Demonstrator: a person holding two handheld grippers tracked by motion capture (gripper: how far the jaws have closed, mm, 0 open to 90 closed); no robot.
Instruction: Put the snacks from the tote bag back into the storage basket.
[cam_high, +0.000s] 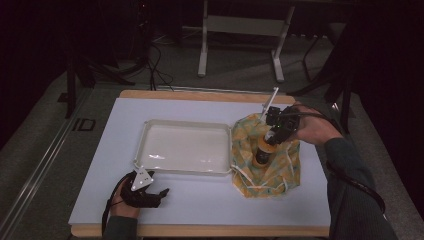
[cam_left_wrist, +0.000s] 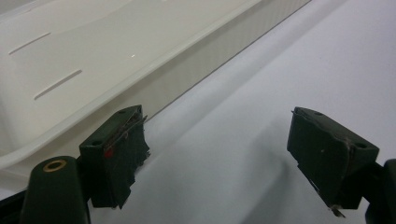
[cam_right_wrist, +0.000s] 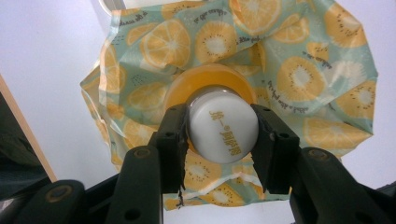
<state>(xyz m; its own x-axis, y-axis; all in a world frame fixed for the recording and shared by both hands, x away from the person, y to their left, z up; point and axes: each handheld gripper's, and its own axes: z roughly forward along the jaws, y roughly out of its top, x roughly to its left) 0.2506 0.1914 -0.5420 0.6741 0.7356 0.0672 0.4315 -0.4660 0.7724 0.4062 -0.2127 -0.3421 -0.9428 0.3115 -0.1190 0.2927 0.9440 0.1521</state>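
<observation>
On the fruit-print cloth (cam_high: 265, 162) right of the empty tray (cam_high: 185, 147) stands a bottle (cam_high: 263, 150); our right gripper (cam_right_wrist: 223, 133) clamps its white cap (cam_right_wrist: 223, 130). Left gripper (cam_left_wrist: 219, 154) rests open near the tray. We judge nothing is in the tray yet.

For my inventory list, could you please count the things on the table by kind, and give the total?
Tray: 1
Bottle: 1
Fruit-print cloth: 1
Total: 3
</observation>
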